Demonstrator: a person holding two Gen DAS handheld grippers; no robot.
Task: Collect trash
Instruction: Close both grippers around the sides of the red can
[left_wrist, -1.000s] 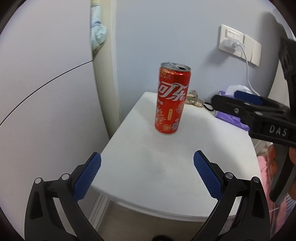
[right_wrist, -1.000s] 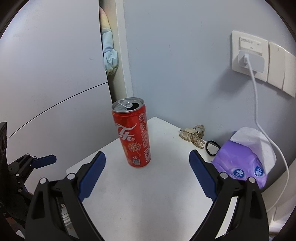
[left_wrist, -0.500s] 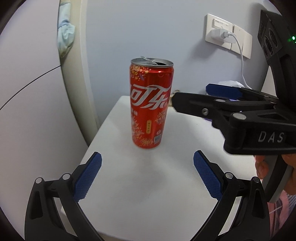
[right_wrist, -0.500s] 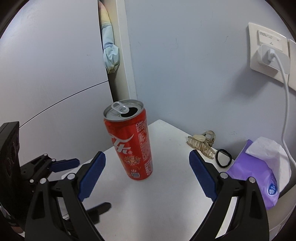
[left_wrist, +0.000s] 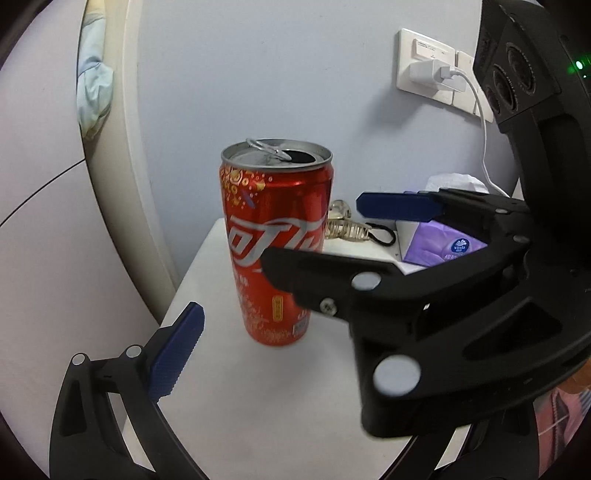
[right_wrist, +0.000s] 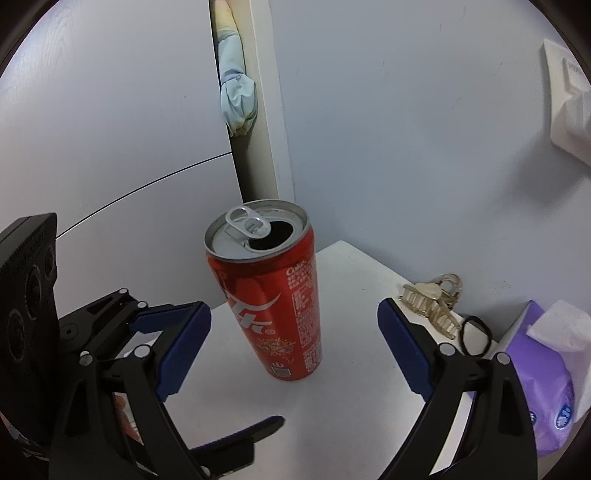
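Note:
An opened red Coca-Cola can (left_wrist: 275, 251) stands upright on a small white table (left_wrist: 266, 387); it also shows in the right wrist view (right_wrist: 269, 295). My right gripper (right_wrist: 293, 350) is open, and the can stands between its blue pads without touching them. In the left wrist view the right gripper (left_wrist: 310, 229) reaches in from the right and straddles the can. My left gripper (left_wrist: 291, 354) is open just in front of the can; its right finger is hidden behind the right gripper's body.
A hair claw clip (right_wrist: 432, 302) and a black hair tie (right_wrist: 476, 336) lie at the back of the table. A purple tissue pack (right_wrist: 546, 369) sits at the right. A wall socket with charger and cable (left_wrist: 436, 74) is above. A wall and door frame stand close at the left.
Both grippers have moved in toward the can. The right gripper now has the can between its fingers and covers the left gripper's right finger in the left wrist view.

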